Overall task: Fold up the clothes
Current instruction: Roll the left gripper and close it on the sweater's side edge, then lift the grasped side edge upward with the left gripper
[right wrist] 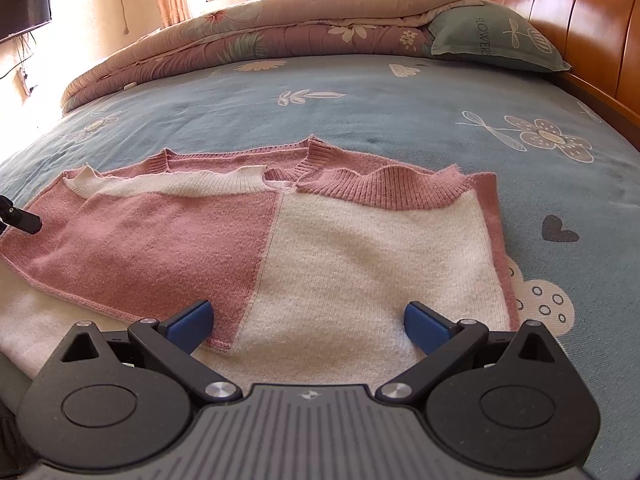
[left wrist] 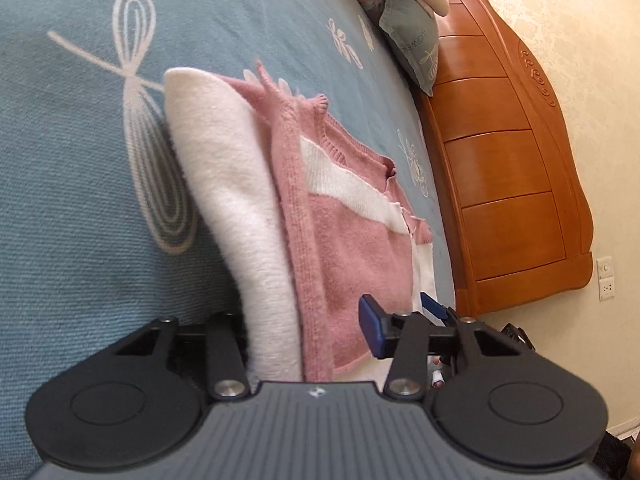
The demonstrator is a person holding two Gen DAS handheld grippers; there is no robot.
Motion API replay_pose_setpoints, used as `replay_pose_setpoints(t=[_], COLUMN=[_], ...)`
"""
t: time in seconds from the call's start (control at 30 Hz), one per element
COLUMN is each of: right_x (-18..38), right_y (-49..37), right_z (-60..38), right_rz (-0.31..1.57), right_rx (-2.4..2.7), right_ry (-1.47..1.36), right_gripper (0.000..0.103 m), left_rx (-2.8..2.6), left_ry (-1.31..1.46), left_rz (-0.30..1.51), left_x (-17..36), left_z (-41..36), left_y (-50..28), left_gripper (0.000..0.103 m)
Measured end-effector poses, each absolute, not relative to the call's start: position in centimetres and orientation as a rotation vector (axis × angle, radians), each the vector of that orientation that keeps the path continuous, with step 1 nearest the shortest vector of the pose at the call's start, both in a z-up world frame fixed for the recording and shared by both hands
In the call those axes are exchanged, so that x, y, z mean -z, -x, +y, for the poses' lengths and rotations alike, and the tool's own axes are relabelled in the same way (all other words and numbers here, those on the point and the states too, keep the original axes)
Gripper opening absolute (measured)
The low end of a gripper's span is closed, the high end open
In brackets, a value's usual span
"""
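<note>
Left gripper point(left wrist: 320, 320) left finger hidden behind sweater point(left wrist: 348, 248) fold.

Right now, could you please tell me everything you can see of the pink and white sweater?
The sweater is a soft knit in pink and white blocks with ribbed pink cuffs and neckline. It lies partly folded on the blue bedspread, the upper layers fairly flat. The right hand-held gripper hovers open over its near edge; the left hand-held gripper is wide open around its white fold.

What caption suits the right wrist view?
Open right gripper poised over a pink-and-white sweater on the bed.
</note>
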State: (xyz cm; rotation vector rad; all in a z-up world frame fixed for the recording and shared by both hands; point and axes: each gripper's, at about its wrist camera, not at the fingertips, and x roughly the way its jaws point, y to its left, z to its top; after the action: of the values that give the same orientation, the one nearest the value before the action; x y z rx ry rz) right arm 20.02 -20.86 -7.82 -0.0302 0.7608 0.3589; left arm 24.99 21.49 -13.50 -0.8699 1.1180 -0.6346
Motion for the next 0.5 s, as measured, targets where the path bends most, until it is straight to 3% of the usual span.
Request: replay_pose_setpoints(t=[0.2, 0.5], right_x=[7.8, 7.9], right_y=[-19.9, -19.7], right_z=[-20.7, -20.5], right_rz=[0.758, 0.755], right_rx=[-0.357, -0.355], right_ry=[0.049, 0.069], right_gripper=[0.103, 0.103], left_rx=[0.585, 0.522], left_ry=[0.878, 0.797], left_rz=[1.127, 1.100], left_x=[14.4, 13.2], left_z=[20.5, 19.4], left_y=[-25.8, -24.7], left_gripper=[0.021, 0.018])
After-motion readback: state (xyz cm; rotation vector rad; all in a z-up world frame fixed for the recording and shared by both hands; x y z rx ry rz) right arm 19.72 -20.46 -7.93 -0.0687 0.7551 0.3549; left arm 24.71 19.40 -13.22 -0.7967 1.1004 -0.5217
